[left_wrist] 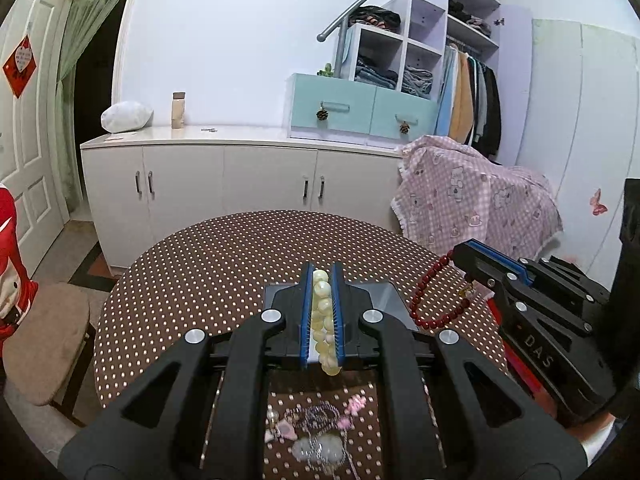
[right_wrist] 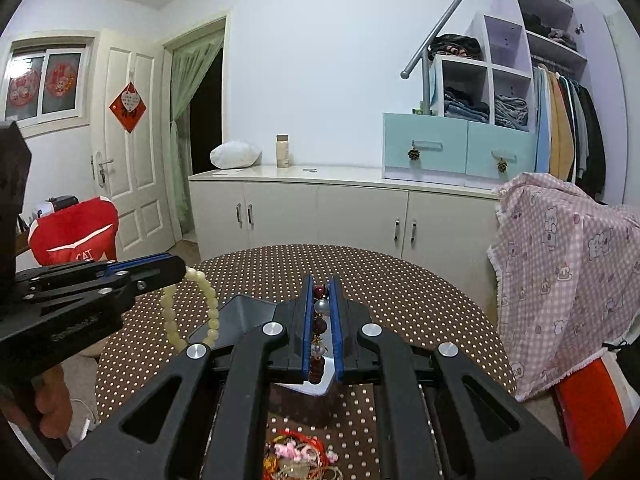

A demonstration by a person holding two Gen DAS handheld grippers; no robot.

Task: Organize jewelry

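Note:
My left gripper (left_wrist: 322,276) is shut on a pale yellow bead bracelet (left_wrist: 322,312) and holds it above a grey box (left_wrist: 384,300) on the round dotted table (left_wrist: 200,280). The bracelet also hangs from that gripper in the right wrist view (right_wrist: 192,312). My right gripper (right_wrist: 320,284) is shut on a dark red bead bracelet (right_wrist: 319,328) over the same grey box (right_wrist: 240,312). The red bracelet dangles at the right of the left wrist view (left_wrist: 434,300). A heap of loose jewelry lies on the table under the grippers (left_wrist: 316,432) (right_wrist: 300,452).
A padded chair (left_wrist: 44,340) stands left of the table. A chair draped with a pink checked cloth (right_wrist: 560,272) stands right. A white cabinet (left_wrist: 240,176) runs along the far wall with blue drawers (left_wrist: 360,108) on top.

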